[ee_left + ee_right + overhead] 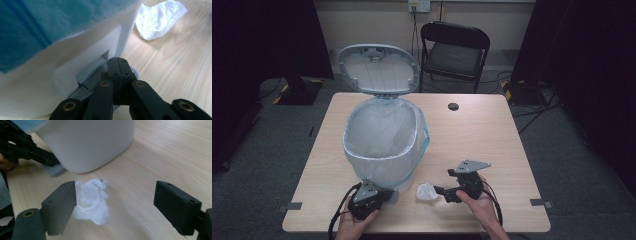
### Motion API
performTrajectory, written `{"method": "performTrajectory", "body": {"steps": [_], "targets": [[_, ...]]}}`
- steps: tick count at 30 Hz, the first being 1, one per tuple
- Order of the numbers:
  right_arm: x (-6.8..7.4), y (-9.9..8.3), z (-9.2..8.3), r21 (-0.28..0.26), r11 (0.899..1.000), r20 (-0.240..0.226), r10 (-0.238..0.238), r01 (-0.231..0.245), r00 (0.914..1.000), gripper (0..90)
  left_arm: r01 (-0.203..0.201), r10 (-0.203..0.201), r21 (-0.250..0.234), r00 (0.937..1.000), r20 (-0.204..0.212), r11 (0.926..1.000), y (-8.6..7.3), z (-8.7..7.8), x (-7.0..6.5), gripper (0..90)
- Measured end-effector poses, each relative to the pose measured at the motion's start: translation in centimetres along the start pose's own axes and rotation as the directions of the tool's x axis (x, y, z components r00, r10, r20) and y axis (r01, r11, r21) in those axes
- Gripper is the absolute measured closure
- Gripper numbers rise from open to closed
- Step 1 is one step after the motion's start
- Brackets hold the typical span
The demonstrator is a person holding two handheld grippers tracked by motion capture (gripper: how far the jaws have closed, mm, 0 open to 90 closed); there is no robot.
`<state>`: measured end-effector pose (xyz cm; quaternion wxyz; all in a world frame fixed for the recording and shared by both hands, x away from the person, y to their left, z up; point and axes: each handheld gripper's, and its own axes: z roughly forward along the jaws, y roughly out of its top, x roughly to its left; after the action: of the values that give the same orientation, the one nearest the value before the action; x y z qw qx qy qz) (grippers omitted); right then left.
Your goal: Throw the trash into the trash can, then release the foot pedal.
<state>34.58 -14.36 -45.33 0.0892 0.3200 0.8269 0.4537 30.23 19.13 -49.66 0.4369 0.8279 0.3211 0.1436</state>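
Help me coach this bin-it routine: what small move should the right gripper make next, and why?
Probably shift the right gripper sideways to centre on the crumpled tissue, then close. Its jaws stand wide open, and the tissue lies on the table against one jaw rather than midway. The left gripper, shut, presses the grey pedal, so the bin lid already stands open.

Even overhead light keeps the worktop (492, 145) bright while the room around it falls dark. Shadows under the tongs are soft, with no glare. In the right gripper view the crumpled tissue (92, 201) between the tongs is smeared by motion blur; the left tongs' near links look soft.
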Motion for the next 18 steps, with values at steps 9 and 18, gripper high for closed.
{"method": "performTrajectory", "body": {"steps": [9,18], "targets": [[2.3,0.0,2.3,0.057,0.995,-0.09,-0.079,0.084,0.9928,22.5,0.002,-0.002,-0.003,0.9999,0.011,1.0,0.0,0.0,0.1,90.0],[2.6,-0.6,3.6,0.112,0.988,-0.097,-0.093,0.104,0.9909,25.1,-0.001,0.001,-0.004,0.9999,0.013,1.0,-0.1,0.0,0.1,90.0]]}}
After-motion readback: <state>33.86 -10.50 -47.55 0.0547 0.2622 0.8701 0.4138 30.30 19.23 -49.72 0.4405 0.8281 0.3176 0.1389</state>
